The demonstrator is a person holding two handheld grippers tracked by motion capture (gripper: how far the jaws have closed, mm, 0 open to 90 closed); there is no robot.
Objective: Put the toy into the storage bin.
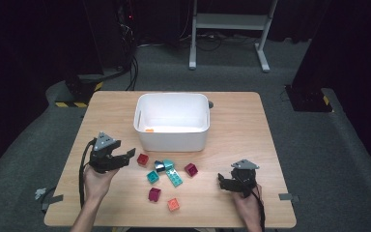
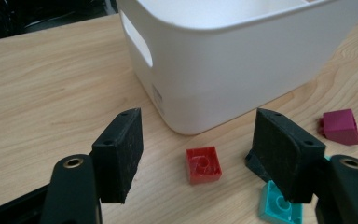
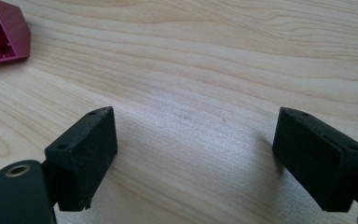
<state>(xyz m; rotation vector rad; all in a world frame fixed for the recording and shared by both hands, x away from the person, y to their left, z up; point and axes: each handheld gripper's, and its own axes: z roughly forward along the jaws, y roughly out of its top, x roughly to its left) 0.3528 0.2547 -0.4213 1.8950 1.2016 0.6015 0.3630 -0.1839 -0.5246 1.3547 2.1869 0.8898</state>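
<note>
We see the bin [image 1: 172, 121] mid-table [image 1: 232, 193], blocks [image 1: 170, 174] scattered before it, our left gripper [image 1: 129, 154] just left of them.

My high view looked down on the white bin [image 1: 172, 121]; my left gripper view faced it closely [image 2: 233, 56].

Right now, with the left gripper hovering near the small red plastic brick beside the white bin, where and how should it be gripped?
Come from above and close the left gripper on two opposite flat side walls of the small red plastic brick. It lies flat with its hollow face up and has bare table on all sides, so its straight sides are free; the white plastic bin stands clear behind it.
</note>
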